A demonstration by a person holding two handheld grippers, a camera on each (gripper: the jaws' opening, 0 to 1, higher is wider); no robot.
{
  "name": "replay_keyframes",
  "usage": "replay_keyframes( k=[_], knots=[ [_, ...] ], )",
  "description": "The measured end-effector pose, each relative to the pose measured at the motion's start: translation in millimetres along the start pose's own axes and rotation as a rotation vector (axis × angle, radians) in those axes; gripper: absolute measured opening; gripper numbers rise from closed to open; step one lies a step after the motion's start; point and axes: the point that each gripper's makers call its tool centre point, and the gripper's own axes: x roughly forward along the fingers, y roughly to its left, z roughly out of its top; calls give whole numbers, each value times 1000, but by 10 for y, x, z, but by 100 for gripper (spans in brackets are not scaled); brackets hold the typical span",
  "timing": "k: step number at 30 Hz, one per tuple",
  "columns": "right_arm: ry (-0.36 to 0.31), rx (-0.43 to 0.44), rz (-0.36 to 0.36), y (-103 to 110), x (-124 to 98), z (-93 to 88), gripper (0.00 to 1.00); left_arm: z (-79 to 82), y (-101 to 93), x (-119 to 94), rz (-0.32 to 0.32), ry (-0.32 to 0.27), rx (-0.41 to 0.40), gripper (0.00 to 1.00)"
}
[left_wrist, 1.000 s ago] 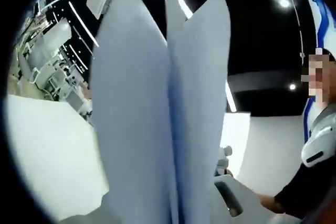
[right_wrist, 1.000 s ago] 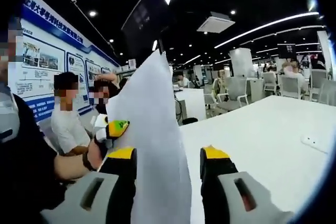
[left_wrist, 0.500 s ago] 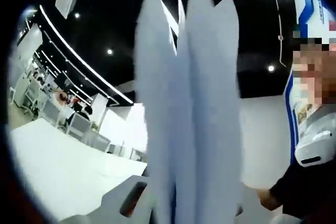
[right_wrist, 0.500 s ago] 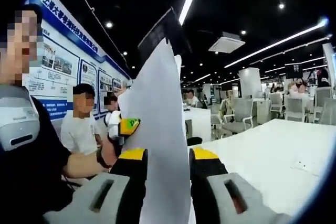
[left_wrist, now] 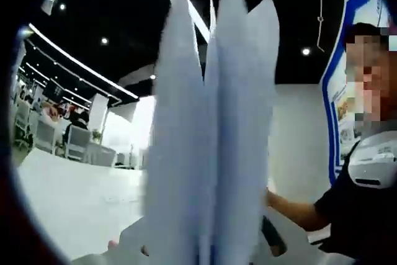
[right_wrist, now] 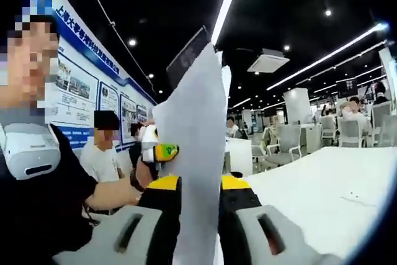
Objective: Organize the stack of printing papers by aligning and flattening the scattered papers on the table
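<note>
A stack of white printing papers [right_wrist: 195, 153] is held upright above the white table [right_wrist: 310, 190]. My right gripper [right_wrist: 198, 185] grips its lower edge, and the yellow-tipped jaws press the sheets from both sides. My left gripper [right_wrist: 162, 152], with a yellow-green tip, holds the stack's left edge in the right gripper view. In the left gripper view the papers [left_wrist: 211, 141] rise between the jaws and fan apart into separate sheets at the top. They hide the jaw tips, and only grey jaw bodies show at the bottom.
The table [left_wrist: 68, 197] stretches away bare on both sides of the papers. The person holding the grippers is close, with a dark sleeve [left_wrist: 347, 209]. Seated people [right_wrist: 105, 153] and a blue-framed poster wall [right_wrist: 80, 85] lie behind; chairs [right_wrist: 347, 131] stand beyond the table.
My right gripper's jaws have drawn together from a wide gap until they pinch the papers. Both views have tilted and shifted with the hands; the stack stays upright.
</note>
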Motion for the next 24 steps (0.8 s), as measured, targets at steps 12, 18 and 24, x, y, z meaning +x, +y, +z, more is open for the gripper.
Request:
replay_keyframes(
  k=[12, 18, 24],
  knots=[
    [-10, -21, -226, -220, -191, 14, 0, 11, 203, 182, 122, 4, 84, 8],
    [-117, 49, -332, -364, -379, 33, 0, -3, 284, 77, 138, -2, 42, 11],
    [-143, 32, -354, -355, -384, 54, 0, 5, 320, 112, 164, -13, 49, 9]
  ],
)
